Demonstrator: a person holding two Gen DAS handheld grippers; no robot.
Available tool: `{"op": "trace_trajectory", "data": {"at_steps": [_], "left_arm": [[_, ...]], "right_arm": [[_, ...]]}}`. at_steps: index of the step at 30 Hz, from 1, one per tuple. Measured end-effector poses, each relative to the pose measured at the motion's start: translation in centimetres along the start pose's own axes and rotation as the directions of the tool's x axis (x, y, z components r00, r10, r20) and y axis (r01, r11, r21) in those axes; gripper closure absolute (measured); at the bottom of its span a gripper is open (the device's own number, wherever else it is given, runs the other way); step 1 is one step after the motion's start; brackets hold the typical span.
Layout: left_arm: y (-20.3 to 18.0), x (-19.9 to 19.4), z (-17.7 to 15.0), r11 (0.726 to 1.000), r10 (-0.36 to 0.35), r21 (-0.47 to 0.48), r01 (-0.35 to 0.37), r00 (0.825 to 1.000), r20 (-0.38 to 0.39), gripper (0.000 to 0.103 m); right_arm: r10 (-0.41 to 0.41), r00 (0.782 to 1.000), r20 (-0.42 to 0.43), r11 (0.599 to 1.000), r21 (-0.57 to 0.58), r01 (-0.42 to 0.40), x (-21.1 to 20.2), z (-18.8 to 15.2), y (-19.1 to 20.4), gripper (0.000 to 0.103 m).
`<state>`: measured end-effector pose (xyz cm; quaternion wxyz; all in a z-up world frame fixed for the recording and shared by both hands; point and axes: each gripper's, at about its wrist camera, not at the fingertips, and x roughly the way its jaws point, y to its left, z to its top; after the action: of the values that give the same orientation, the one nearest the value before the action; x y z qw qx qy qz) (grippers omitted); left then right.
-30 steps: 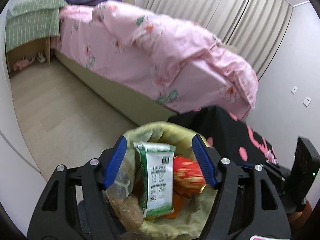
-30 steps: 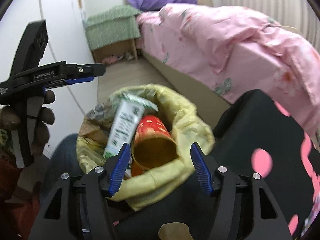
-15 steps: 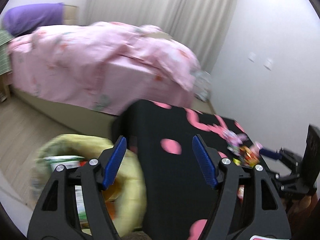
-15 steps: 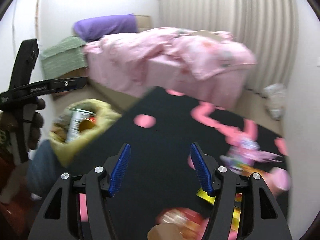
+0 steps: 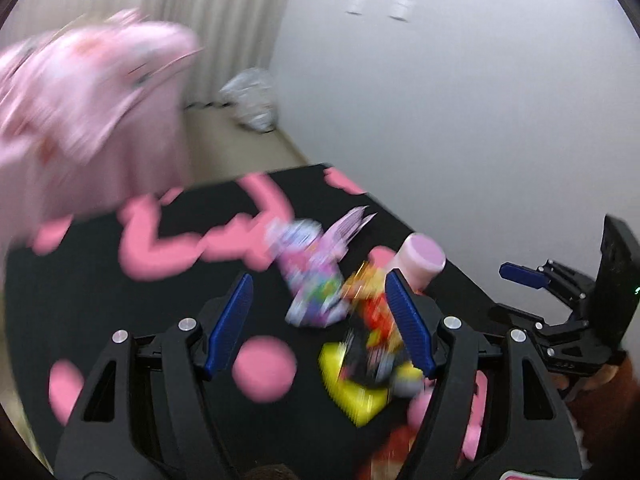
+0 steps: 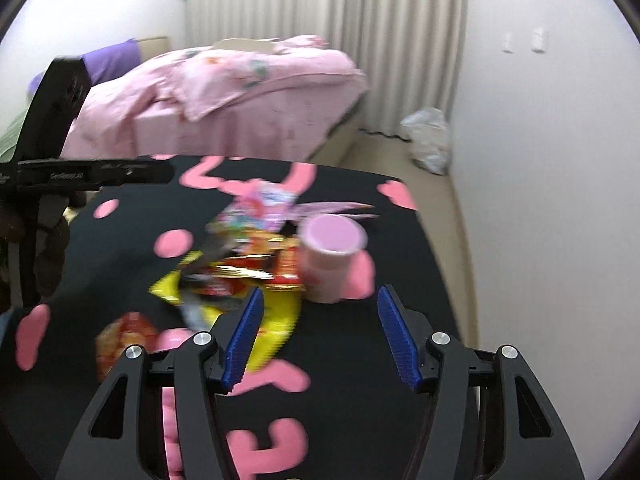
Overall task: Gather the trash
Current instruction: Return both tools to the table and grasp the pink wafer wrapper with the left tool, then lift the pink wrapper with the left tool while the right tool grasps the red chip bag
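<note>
Pink cup (image 6: 330, 256) stands on the black worktop (image 6: 360, 380), light and stiff, best taken around its wall. Just beside the cup, about four crinkly wrappers (image 6: 256, 256) overlap, limp and slippery, best pinched at an edge. Left claw (image 5: 320, 326) and right claw (image 6: 318, 338) both gape wide, empty.

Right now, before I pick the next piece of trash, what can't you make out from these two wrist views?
- Wrapper pile: motion blur in both views; print and piece count unreadable.
- Pink cup: its contents, not visible from this angle in the right wrist view.
- Red snack packet: blurred, partly behind the right gripper.
- Trash bin: outside both views.
- Left gripper: open, but its body covers the nearest tablecloth.
</note>
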<state>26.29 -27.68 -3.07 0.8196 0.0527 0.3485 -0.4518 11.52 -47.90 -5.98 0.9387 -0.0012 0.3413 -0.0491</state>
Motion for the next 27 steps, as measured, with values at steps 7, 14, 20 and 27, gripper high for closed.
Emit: {"op": "trace_trajectory", "data": {"at_steps": [7,14,20,27], "left_arm": [[-3.1,11.2,4.9,0.960,-0.058,0.259,0.106,0.980,-0.189,0.038],[-1.1,17.7,4.5,0.984,0.007,0.169,0.061,0.927,-0.375,0.076],[-1.0,14.6,3.7,0.995,0.033,0.104,-0.002,0.955,-0.296,0.084],[1.1,3.2,2.7,0.996,0.069,-0.049,-0.076,0.989,-0.128,0.084]], "right_arm": [[0.004,1.000,-0.003,0.995,0.099,-0.003,1.5,-2.2,-4.6,0.047],[0.026,1.000,-0.011,0.990,0.137,-0.024,2.6,-3.9,-6.5,0.047],[0.069,0.998,0.002,0.990,0.126,-0.069,2.8,-4.0,-5.2,0.047],[0.144,0.989,0.025,0.987,0.061,-0.146,1.0,-3.4,-1.7,0.047]]}}
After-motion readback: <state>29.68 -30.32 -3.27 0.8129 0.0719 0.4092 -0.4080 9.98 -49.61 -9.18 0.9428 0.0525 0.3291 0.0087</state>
